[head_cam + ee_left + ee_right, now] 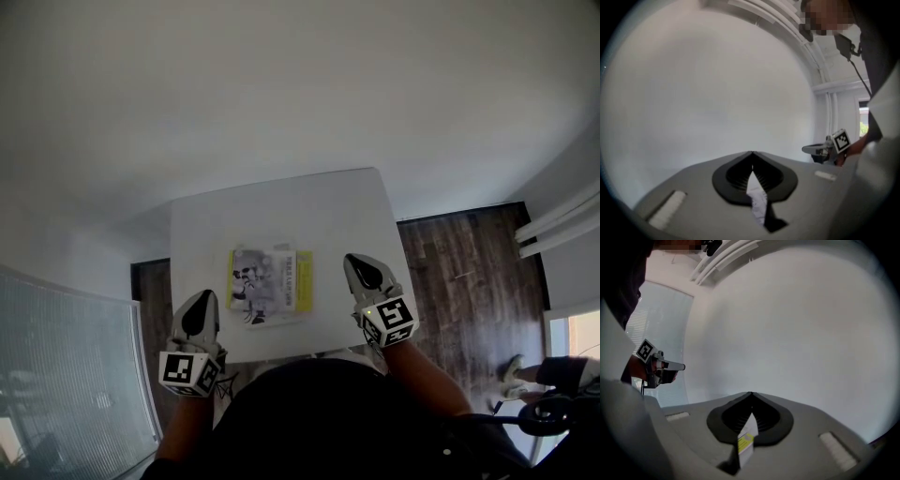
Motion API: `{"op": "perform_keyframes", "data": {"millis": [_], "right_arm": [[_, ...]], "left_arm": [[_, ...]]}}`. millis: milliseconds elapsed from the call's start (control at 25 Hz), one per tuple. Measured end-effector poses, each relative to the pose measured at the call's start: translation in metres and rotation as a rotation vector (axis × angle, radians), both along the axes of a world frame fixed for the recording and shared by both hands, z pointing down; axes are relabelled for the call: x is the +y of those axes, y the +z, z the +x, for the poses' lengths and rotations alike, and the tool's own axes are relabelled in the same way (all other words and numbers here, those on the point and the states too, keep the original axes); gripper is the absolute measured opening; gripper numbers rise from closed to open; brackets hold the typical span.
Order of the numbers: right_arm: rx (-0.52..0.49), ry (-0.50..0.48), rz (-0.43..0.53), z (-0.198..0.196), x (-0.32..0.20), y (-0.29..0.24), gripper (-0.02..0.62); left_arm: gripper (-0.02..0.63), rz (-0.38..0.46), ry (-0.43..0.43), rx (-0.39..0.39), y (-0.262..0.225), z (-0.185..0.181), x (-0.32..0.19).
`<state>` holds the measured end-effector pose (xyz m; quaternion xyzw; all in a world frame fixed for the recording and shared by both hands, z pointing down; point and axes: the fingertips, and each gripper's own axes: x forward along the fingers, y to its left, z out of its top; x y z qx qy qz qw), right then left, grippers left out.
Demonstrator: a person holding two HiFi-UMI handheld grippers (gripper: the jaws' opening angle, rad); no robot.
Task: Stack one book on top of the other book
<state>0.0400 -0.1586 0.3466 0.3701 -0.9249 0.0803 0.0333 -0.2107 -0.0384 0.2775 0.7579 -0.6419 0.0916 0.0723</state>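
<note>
Left tongs (pixel 200 300), right tongs (pixel 362 267) flank two stacked books (pixel 270 281)

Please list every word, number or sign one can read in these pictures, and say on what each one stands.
Book, yellow band on its cover: dark print, too blurred to read.
Cubes on the left gripper and right gripper: black-and-white square markers, no letters or numbers.
No text can be read anywhere.

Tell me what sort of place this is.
Most likely a plain indoor room, perhaps an office or test space. It has a small white table holding books, a dark wood-look floor, bare white walls and a translucent panel at the side.
</note>
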Motion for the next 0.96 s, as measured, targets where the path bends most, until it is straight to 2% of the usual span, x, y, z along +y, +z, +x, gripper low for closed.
{"op": "perform_keyframes", "data": {"millis": [360,960], "right_arm": [[0.009,-0.007,-0.002,-0.002,0.003,0.002,0.002],[0.071,-0.003,-0.049,-0.005,0.018,0.002,0.002]], "left_arm": [[0.006,-0.007,0.005,0.02,0.002,0.001,-0.003],[0.006,-0.078,0.041,0.067,0.011,-0.009,-0.008]]}}
